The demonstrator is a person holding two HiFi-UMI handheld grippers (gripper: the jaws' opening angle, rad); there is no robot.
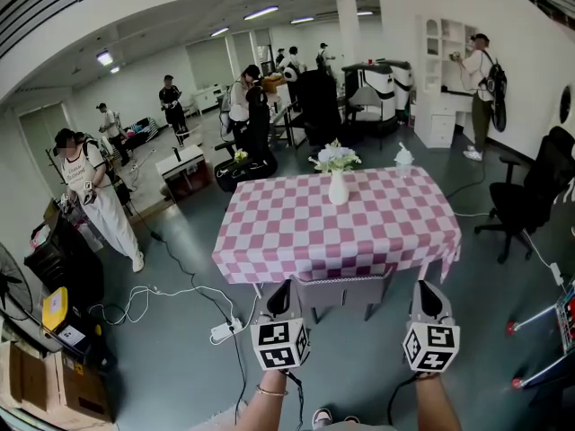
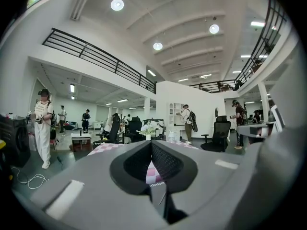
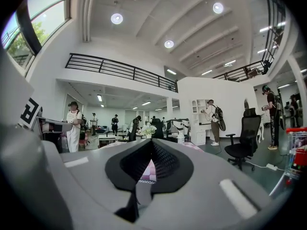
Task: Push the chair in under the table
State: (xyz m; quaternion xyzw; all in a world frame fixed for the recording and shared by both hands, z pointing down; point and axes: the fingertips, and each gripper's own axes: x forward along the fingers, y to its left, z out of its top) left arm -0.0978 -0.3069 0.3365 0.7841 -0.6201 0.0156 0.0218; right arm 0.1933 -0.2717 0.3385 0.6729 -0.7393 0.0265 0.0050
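Note:
A table (image 1: 296,232) under a pink-and-white checked cloth stands in the middle of the head view, with a white vase of flowers (image 1: 337,176) on it. A grey chair (image 1: 341,288) sits at the table's near edge, its back just below the cloth's hem. My left gripper (image 1: 279,288) is shut and empty, close to the chair back's left corner. My right gripper (image 1: 429,287) is also shut and empty, a little to the right of the chair back. In the gripper views, the left gripper (image 2: 150,143) and the right gripper (image 3: 152,142) both point level at the cloth.
White cables and a power strip (image 1: 221,331) lie on the floor at left. A black office chair (image 1: 526,196) stands right of the table, and a red-framed cart (image 1: 550,330) at the far right. Cardboard boxes (image 1: 54,393) sit at lower left. Several people stand farther back.

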